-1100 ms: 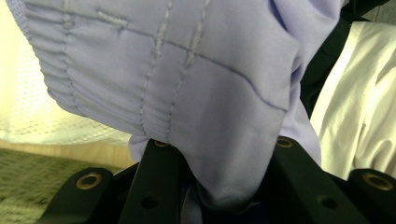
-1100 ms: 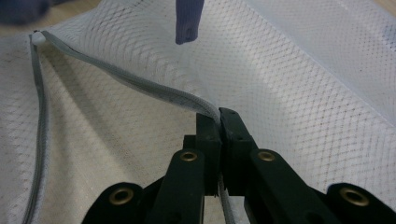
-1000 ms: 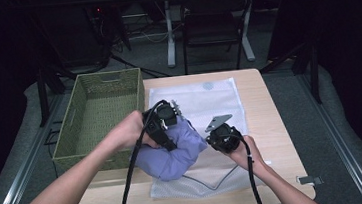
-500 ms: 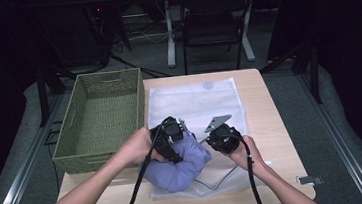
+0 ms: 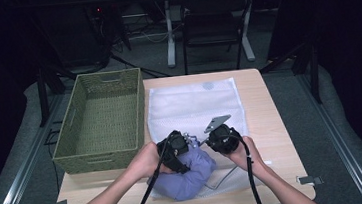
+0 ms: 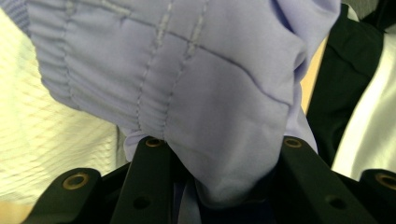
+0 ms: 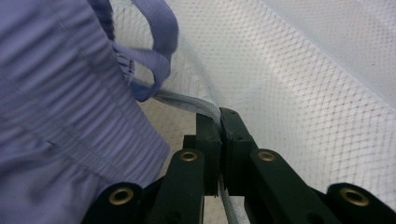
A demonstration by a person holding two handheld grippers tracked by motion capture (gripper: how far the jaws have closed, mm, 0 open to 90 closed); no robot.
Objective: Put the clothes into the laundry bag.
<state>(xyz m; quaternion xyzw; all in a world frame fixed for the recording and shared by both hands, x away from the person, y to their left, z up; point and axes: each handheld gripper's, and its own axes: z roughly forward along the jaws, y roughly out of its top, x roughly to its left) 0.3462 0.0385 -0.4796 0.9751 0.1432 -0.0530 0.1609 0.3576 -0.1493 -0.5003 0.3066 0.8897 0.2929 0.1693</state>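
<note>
A lavender garment point(image 5: 191, 174) lies bunched on the near end of a white mesh bag point(image 5: 194, 105). My left gripper point(image 5: 180, 144) sits on top of the garment. In the left gripper view the lavender cloth point(image 6: 187, 70) bulges between the jaws, and the gripper point(image 6: 219, 142) is shut on it. Just to its right, my right gripper point(image 5: 210, 139) rests at the bag's near part. In the right gripper view its jaws point(image 7: 219, 121) are pinched on the bag's hemmed edge, with mesh point(image 7: 303, 93) rising on the right and the garment point(image 7: 56, 116) pressed close on the left.
A green woven basket point(image 5: 101, 152) stands at the table's left, its inside bare. Bare wood of the table point(image 5: 271, 123) shows right of the bag. Cables trail from both grippers toward the near edge. Chairs and stands are beyond the far edge.
My left gripper has carried the garment from beside the basket toward the near edge and the right gripper. The right gripper has hardly moved.
</note>
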